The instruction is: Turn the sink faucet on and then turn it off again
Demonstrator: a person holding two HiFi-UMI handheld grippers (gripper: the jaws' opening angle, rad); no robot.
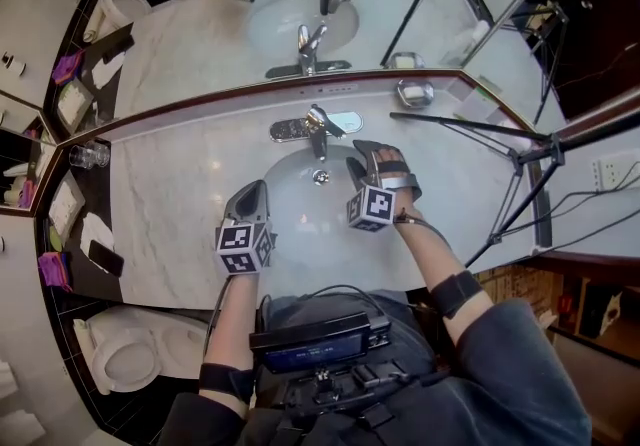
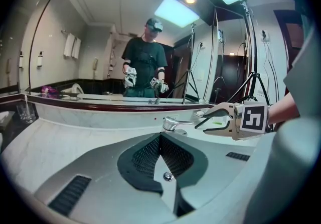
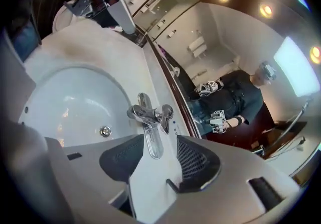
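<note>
Right gripper view: right gripper (image 3: 159,143), jaws wide apart and empty, faces the faucet (image 3: 146,114) on the back rim of the sink basin (image 3: 60,97); its spout's long axis points from that rim over the basin. Closing here would likely pinch the base plate (image 3: 153,142), missing the lever (image 3: 165,115). Left gripper (image 2: 160,136): closed, empty, at the basin's front.

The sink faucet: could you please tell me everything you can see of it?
The faucet is shiny chrome: a single lever on top, a short spout reaching over the white basin, and an oblong base plate on the marble counter just before the mirror. It stands upright; no water stream shows. The right gripper, jaws open, points at it and appears not to touch it.
</note>
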